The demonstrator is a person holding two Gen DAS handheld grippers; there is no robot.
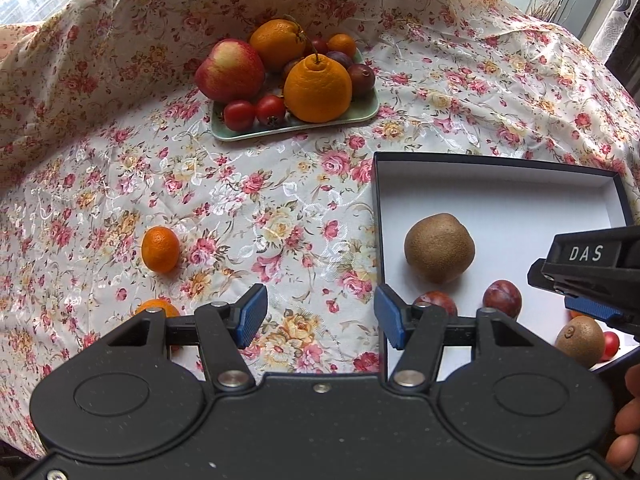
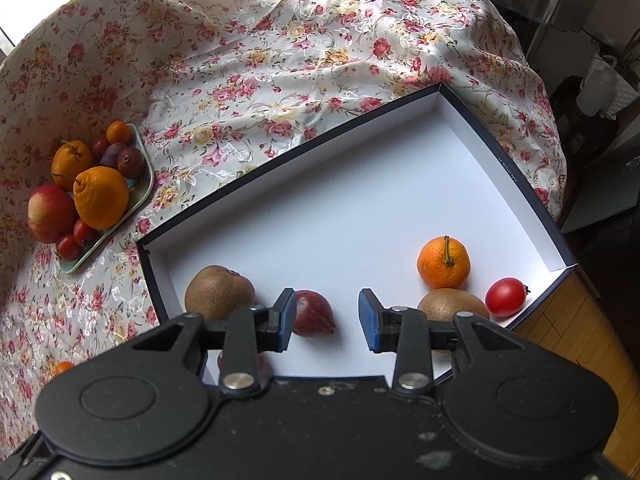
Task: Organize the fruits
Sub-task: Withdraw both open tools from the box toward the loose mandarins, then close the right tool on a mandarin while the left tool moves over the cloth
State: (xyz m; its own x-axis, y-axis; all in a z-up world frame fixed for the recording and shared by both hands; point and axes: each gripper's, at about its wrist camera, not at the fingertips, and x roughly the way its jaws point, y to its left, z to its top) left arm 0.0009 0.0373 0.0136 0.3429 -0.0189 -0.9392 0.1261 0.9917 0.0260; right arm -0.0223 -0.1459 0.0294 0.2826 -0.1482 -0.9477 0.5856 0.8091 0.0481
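Both tools gape empty: left tool (image 1: 320,316) over tablecloth (image 1: 240,200), right tool (image 2: 326,320) over box (image 2: 360,208).

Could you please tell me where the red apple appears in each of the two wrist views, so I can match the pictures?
Left wrist view: the red apple sits upper centre-left, at the left end of the green tray.
Right wrist view: the red apple sits at the far left edge, at the tray's near-left end.
Shared landmark: the large stemmed orange beside the apple in both views.
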